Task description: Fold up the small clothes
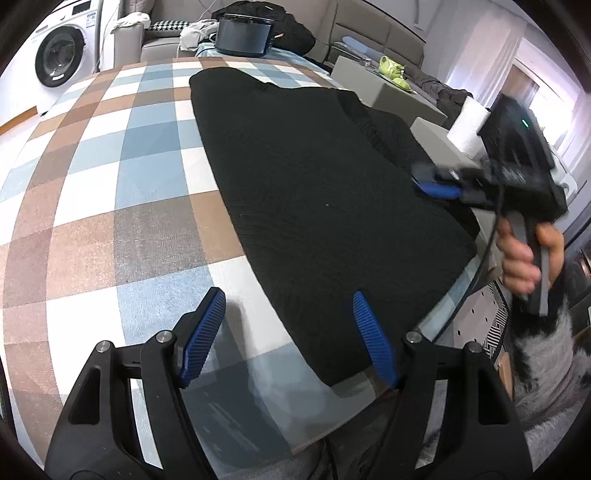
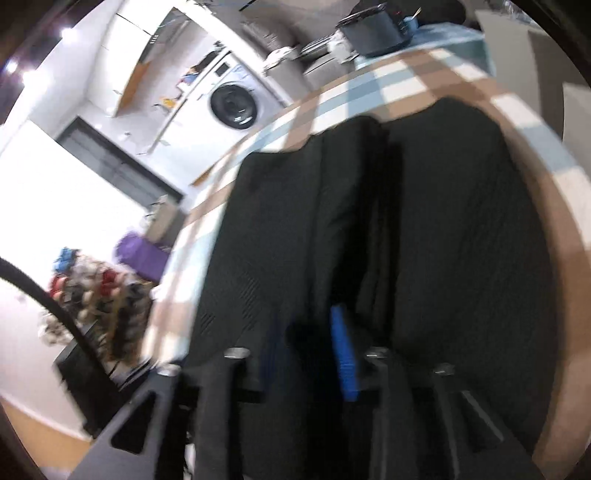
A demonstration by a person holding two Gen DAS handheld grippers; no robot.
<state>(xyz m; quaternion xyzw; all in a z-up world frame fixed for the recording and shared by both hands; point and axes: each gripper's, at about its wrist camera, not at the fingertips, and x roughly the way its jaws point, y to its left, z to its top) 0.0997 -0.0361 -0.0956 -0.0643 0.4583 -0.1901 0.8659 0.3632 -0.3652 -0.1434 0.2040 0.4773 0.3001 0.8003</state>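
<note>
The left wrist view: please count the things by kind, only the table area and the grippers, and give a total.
Black garments: 1
Checked tablecloths: 1
Dark pots at the far end: 1
Grippers, left and right: 2
Hands: 1
Total: 6

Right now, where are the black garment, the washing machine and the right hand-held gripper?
black garment (image 1: 314, 206): left wrist view, middle of the cloth.
washing machine (image 1: 59, 55): left wrist view, its round door.
right hand-held gripper (image 1: 437, 181): left wrist view, at its blue fingertips.
</note>
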